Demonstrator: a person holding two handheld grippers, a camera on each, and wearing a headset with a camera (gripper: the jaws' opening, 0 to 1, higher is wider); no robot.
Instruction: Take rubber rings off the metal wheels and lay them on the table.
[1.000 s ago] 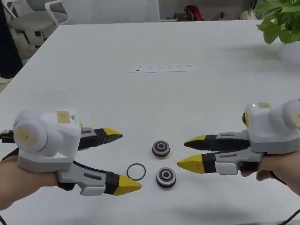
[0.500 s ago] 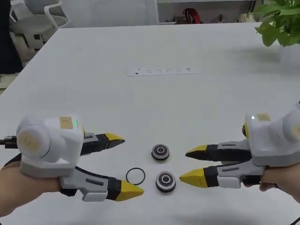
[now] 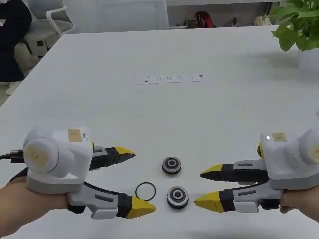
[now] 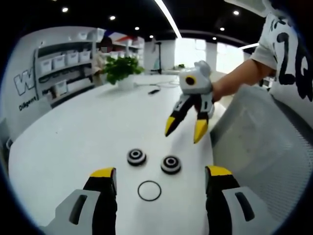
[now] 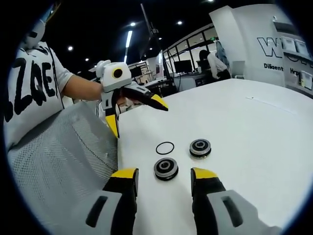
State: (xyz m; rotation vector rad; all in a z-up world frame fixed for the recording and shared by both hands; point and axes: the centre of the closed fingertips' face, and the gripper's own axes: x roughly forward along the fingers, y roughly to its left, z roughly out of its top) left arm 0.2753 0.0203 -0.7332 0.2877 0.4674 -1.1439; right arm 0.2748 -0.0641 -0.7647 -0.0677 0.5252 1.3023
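Rubber ring (image 3: 145, 191), thin and black, lies beside two round metal wheels (image 3: 178, 197).

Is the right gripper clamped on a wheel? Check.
No: the right gripper's jaws stand open, the near wheel lying free ahead of them.

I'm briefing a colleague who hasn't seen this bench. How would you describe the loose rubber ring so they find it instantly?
On the white table, look near the front edge, below the socket strip. Two metal wheels sit there; the rubber ring lies flat left of the nearer wheel, a thin empty black circle rather than a solid disc.
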